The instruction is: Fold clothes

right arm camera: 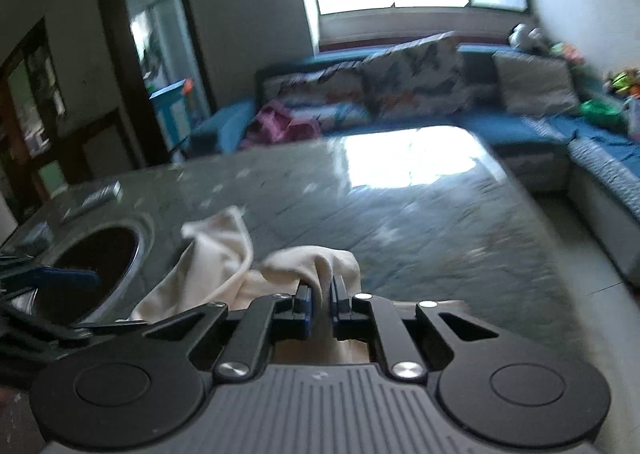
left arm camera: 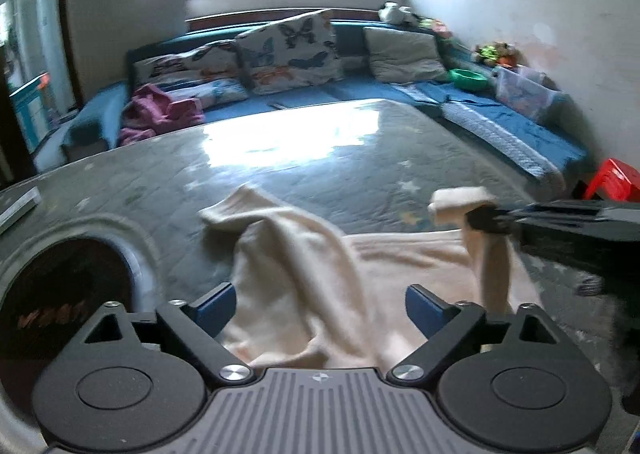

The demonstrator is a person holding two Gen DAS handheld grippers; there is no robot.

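A cream garment [left arm camera: 304,278] lies crumpled on the grey-green table [left arm camera: 280,173], one end flung out toward the middle. My left gripper [left arm camera: 320,306] is open just above the near part of the cloth, which lies between its blue fingers [left arm camera: 216,306] without being pinched. My right gripper [right arm camera: 320,294] is shut on a bunched fold of the cream garment [right arm camera: 316,258], lifted off the table. In the left wrist view the right gripper [left arm camera: 486,219] reaches in from the right, with a strip of cloth hanging from it. In the right wrist view the left gripper's blue finger [right arm camera: 60,278] shows at the left edge.
A round dark opening [left arm camera: 60,286] is sunk into the table at the near left. A flat grey object [left arm camera: 16,201] lies at the table's left edge. Behind is a blue sofa [left arm camera: 360,93] with pillows and a pink garment [left arm camera: 160,109]. A red stool [left arm camera: 612,183] stands at the right.
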